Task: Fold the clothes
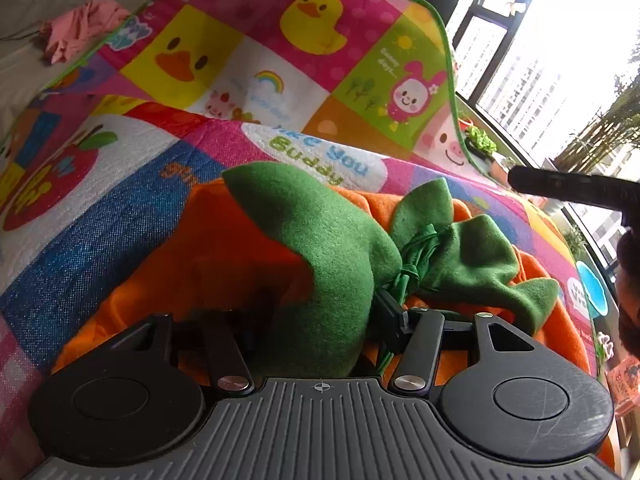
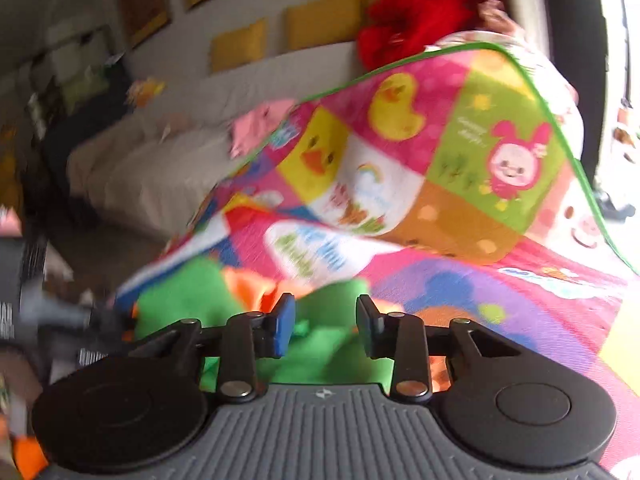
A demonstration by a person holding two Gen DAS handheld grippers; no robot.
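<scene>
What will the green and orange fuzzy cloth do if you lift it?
The green and orange cloth will probably flop and dangle, since it already lies in soft folds. It looks like fleece, so likely light and not slippery.

— What carries it all?
— A bright cartoon mat, green-edged, its far end curling upward.
— And right on the mat?
— An orange and green fleece garment, crumpled. A pink cloth lies on the beige sofa beyond.
</scene>
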